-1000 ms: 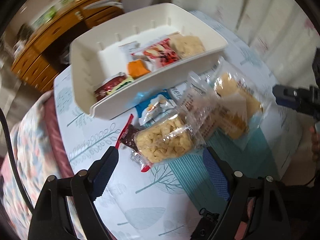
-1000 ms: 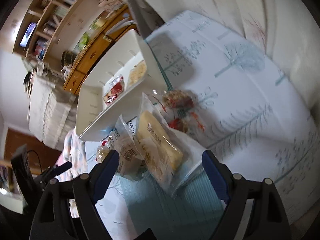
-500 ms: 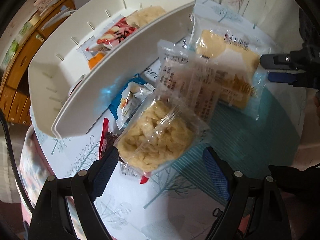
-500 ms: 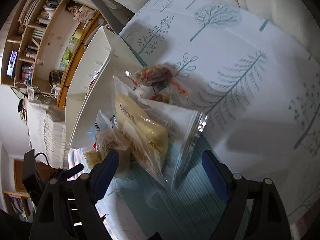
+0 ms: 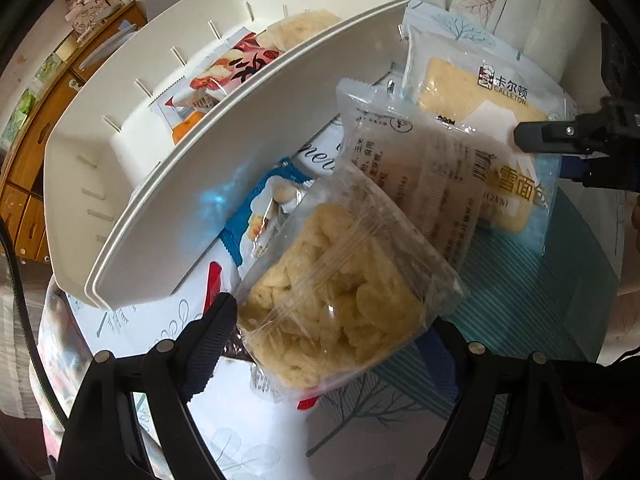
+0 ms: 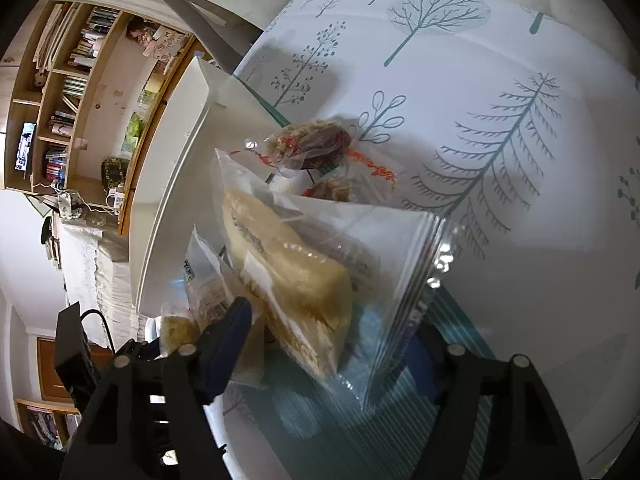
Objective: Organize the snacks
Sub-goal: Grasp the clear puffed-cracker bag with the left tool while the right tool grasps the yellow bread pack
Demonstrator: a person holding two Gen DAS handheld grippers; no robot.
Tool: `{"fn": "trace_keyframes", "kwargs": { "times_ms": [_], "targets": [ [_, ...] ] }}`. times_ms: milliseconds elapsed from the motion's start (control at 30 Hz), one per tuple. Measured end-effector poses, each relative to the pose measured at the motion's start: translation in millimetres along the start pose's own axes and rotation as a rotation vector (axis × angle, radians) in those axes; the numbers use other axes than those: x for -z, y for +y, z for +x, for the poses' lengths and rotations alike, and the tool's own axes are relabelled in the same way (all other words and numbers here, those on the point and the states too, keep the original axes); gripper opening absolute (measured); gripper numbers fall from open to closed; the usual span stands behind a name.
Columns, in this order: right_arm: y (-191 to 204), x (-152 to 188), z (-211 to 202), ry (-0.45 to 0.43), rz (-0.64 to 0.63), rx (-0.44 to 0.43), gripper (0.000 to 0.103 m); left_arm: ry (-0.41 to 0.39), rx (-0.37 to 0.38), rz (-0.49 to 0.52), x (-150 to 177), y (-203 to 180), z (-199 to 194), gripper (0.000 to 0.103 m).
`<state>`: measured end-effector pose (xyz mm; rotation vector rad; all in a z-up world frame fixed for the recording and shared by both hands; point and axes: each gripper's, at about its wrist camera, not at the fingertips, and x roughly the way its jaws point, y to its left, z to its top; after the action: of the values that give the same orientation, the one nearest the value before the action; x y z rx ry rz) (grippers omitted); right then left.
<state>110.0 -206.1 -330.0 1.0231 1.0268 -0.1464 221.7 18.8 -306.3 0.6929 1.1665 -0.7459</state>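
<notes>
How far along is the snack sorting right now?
Partly done. A few packets already lie in the bin. In hand: the left tool straddles the chips bag, and the right tool, its jaws just closing, straddles the bread pack; neither looks gripped yet. Left on the table: those two, the clear pack, blue packet and two date packs.

One white tray holds at least three snack packets. Outside it on the counter lie one clear bag of yellow chips, one clear printed packet, one bread packet, one blue packet and two red-printed wrapped sweets.
</notes>
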Motion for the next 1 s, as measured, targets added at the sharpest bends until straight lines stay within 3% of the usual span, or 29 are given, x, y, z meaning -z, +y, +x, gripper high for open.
{"fn": "trace_keyframes", "kwargs": {
  "times_ms": [100,167,367,533,1000],
  "targets": [
    [-9.3,-0.3,-0.6,0.016,0.035,-0.006,0.054,-0.022,-0.001,0.011,0.1,0.0,-1.0,0.084],
    [-12.2,-0.7,-1.6,0.025,0.047,-0.020,0.051,-0.036,-0.010,0.023,1.5,-0.8,-1.9,0.074],
    [-12.9,-0.7,-5.1,0.059,0.096,-0.033,0.037,-0.059,-0.011,-0.020,5.9,1.3,-7.2,0.057],
    [-8.2,-0.4,-7.9,0.098,0.110,-0.076,0.019,-0.055,-0.031,-0.044,8.0,0.4,-10.1,0.054],
    [2.7,-15.9,-19.2,0.254,0.114,-0.112,0.013,0.000,-0.042,-0.267,10.7,-14.0,-41.1,0.054]
  ]
}}
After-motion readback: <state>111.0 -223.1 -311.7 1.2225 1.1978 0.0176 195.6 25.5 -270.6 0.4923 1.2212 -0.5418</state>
